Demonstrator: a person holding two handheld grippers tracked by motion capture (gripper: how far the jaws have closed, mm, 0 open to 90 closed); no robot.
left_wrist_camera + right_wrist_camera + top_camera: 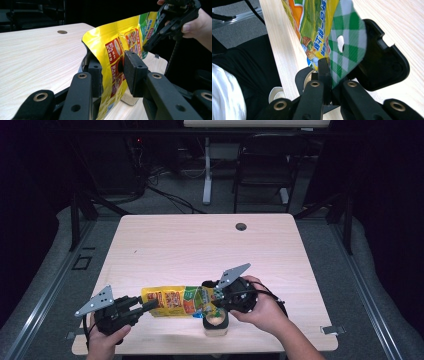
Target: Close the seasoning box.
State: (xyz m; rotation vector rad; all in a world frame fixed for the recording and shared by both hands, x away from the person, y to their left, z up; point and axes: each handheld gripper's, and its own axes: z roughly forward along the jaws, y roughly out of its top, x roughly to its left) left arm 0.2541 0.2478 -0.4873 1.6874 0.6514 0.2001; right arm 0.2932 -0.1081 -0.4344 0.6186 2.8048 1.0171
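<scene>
Pale wooden table (200,240) is carrying a yellow snack pouch (175,301) near its front edge; the right gripper (220,296) is clamping the pouch's green checked end, while the left gripper (150,306), jaws apart, is straddling the opposite end, its grasp apparently pending, a small cup (216,321) waiting beneath.

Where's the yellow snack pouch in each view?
High view: yellow snack pouch low centre, between the two grippers.
Left gripper view: pouch centre, standing between the jaws.
Right gripper view: pouch top centre, green-checked end clamped.
Shared landmark: the wooden table.
</scene>
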